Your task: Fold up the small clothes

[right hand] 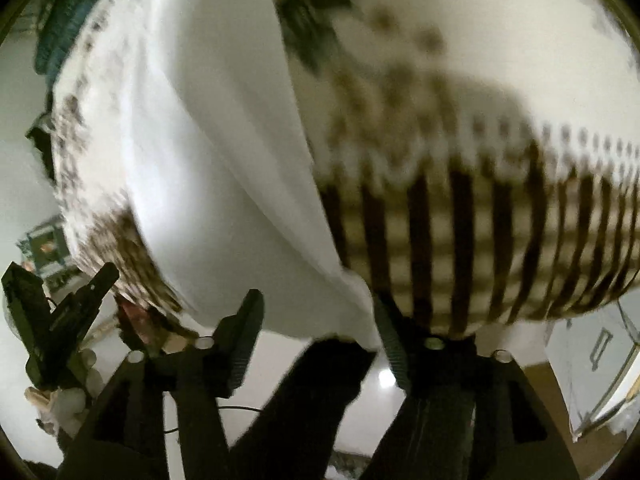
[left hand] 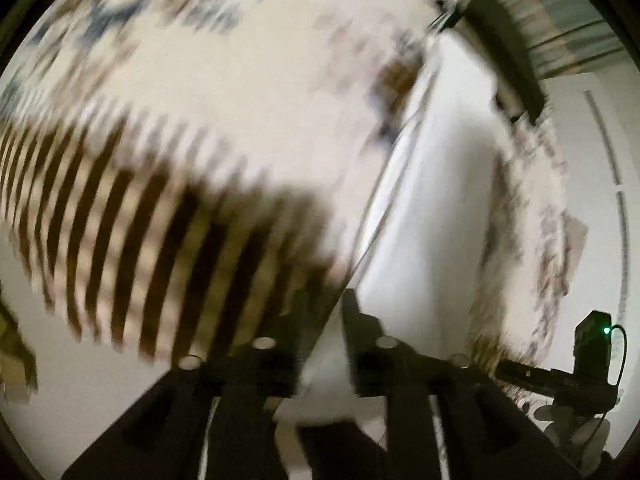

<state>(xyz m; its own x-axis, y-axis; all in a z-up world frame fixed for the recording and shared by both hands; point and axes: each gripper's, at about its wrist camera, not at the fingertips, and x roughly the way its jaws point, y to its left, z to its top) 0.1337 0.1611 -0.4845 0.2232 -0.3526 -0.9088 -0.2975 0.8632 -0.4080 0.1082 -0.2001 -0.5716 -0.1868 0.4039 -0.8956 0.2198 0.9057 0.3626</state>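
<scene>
The right gripper (right hand: 320, 332) has its 2 ribbed fingers (right hand: 394, 344) spread apart; a white cloth corner (right hand: 360, 312) hangs down between them, touching the inner face of the one on the right side of the view, while the other finger (right hand: 244, 336) stands clear of the fabric. Nothing is pinched there.

In the left wrist view, the left gripper (left hand: 316, 356) shows 1 dark finger (left hand: 360, 344) plainly; the other is hidden under the blurred cloth, so I cannot tell whether the pair is clamped or apart. A thin folded edge (left hand: 384, 200) of the fabric runs down toward that finger.

The garment (right hand: 460, 216) is held up in the air close before both cameras and fills most of each view. Its outer face is cream with dark brown vertical stripes (left hand: 168, 248) along the lower band and a blurred brown and blue-grey print above. The plain white inner side (right hand: 208, 152) is turned open toward the lenses. Motion blur smears the pattern, so the kind of garment cannot be told.

At the lower left of the right wrist view the left gripper (right hand: 60, 308) shows again, its 2 dark tips forming a V, with the printed edge of the cloth just beside it. At the lower right of the left wrist view is a black device with a green light (left hand: 592, 344).
</scene>
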